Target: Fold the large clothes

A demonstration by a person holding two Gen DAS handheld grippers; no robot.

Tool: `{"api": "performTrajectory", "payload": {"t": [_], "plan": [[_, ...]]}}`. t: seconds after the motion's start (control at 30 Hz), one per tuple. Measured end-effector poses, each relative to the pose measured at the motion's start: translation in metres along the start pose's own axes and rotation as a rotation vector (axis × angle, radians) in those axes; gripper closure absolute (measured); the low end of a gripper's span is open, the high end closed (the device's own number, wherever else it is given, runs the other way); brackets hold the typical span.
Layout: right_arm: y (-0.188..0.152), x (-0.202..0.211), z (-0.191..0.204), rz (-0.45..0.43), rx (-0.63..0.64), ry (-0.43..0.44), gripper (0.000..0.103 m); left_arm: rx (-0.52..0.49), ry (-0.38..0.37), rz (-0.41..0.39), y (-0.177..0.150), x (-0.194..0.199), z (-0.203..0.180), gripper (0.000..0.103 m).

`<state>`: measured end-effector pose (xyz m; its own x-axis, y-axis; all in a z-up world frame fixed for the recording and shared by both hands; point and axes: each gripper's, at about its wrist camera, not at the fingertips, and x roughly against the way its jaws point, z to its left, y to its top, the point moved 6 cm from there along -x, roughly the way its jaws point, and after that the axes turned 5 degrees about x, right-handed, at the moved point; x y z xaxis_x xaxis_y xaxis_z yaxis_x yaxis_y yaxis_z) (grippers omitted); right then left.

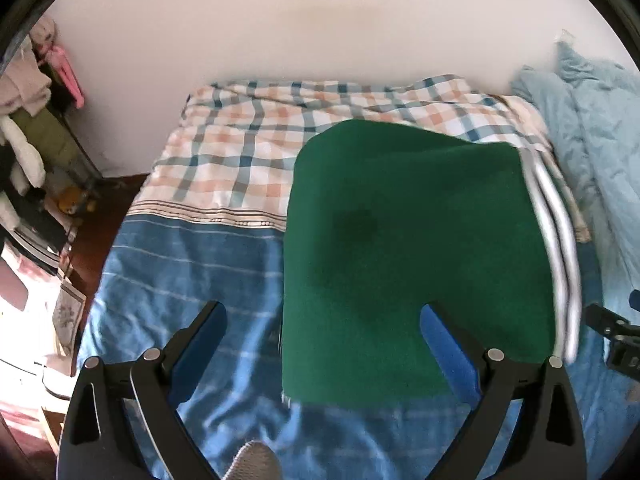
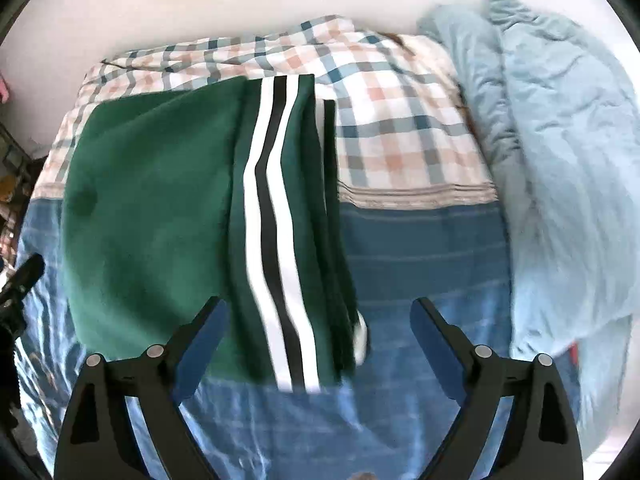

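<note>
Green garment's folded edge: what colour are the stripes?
White with a black stripe between, on the green garment; clearest in the right wrist view.

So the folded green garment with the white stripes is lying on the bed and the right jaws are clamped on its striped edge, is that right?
Not quite. The folded green garment does lie on the bed, but the right gripper stands wide open above its striped edge, gripping nothing. The right wrist view shows this.
</note>
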<state>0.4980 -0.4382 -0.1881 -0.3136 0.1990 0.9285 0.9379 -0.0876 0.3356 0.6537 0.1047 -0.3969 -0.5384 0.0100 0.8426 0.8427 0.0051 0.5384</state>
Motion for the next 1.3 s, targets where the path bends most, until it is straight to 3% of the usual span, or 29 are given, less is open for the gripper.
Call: {"api": "performTrajectory", "payload": {"t": [0.3,0.57,0.77,1.07,1.3], "plan": [[-0.103,0.168,-0.017,-0.124,-0.035,-0.054,0.009,0.013,0.015,-0.069,-0.043,0.145,0.001,0.004],[-0.167,0.336,-0.037,-0.243,-0.044,-0.036,0.009,0.069,-0.006,-0.118,-0.067,0.280,0.004,0.004],[-0.206,0.446,-0.051,-0.351,-0.034,-0.041,0.009,0.085,-0.032,-0.200,-0.075,0.376,0.004,0.004],[-0.246,0.550,-0.065,-0.468,-0.030,-0.038,0.009,0.078,-0.031,-0.286,-0.093,0.457,0.011,0.004],[-0.266,0.588,-0.069,-0.523,-0.012,-0.046,0.006,0.080,-0.024,-0.311,-0.109,0.487,0.013,0.004]]}}
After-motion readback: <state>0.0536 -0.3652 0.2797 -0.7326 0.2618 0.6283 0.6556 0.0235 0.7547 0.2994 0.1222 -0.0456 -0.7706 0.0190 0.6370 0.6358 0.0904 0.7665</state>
